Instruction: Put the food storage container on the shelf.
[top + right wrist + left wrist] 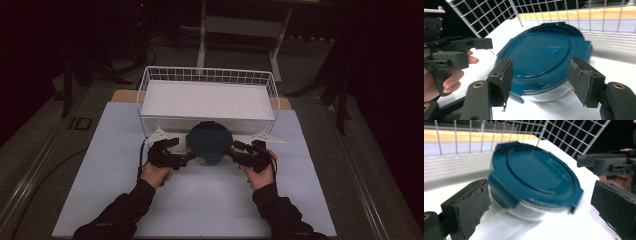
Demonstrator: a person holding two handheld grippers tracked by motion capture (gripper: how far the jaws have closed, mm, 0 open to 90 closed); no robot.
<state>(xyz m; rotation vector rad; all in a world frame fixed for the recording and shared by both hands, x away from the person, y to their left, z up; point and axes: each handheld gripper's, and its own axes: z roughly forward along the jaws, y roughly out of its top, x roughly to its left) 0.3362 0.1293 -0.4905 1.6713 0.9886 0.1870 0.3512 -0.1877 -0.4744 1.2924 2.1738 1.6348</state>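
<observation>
Container point(209, 142) sits on the tabletop point(200, 200) before the basket point(207, 75), lid on. Left gripper point(187, 156) and right gripper point(231, 151) flank it, jaws spread, no grip; lift into basket probably remains.

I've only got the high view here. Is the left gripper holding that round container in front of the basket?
Observer: No. In the left gripper view, the left gripper is open, its jaws wide apart with the container just beyond them.
Operator: And the right one?
Observer: The right gripper is open too. The teal lid is wider than the gap between its jaws.
Operator: Is that lid actually on?
Observer: Yes. It sits on a clear base, and there's a clip tab at its rim.
</observation>
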